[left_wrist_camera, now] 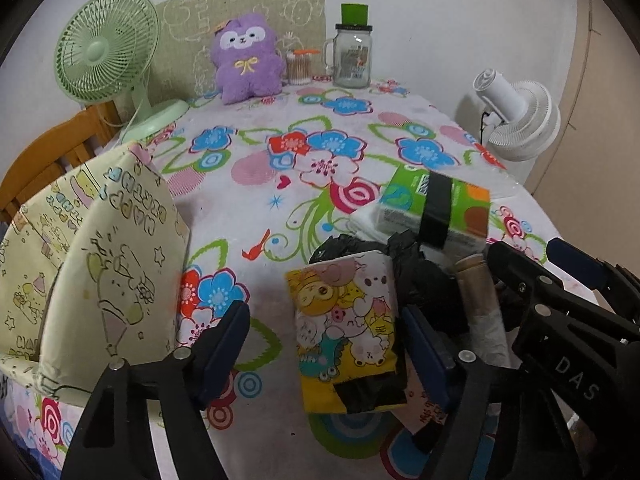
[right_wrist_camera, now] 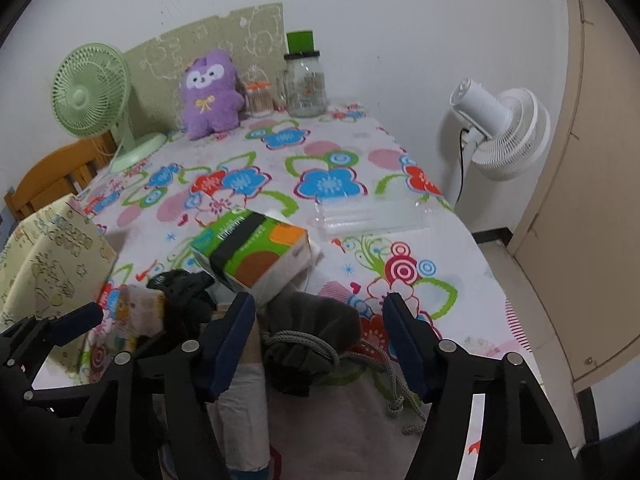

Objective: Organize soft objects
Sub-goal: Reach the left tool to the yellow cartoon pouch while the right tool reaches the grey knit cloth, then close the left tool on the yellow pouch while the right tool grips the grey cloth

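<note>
Both pairs of jaws stand partly open and grip nothing. Left gripper straddles the cartoon-print tissue pack without pressing it; right gripper brackets the grey drawstring pouch, pads clear. Both soft things lie on the floral tablecloth just nearer the cameras than the green tissue box, the pack left of the pouch.
</note>
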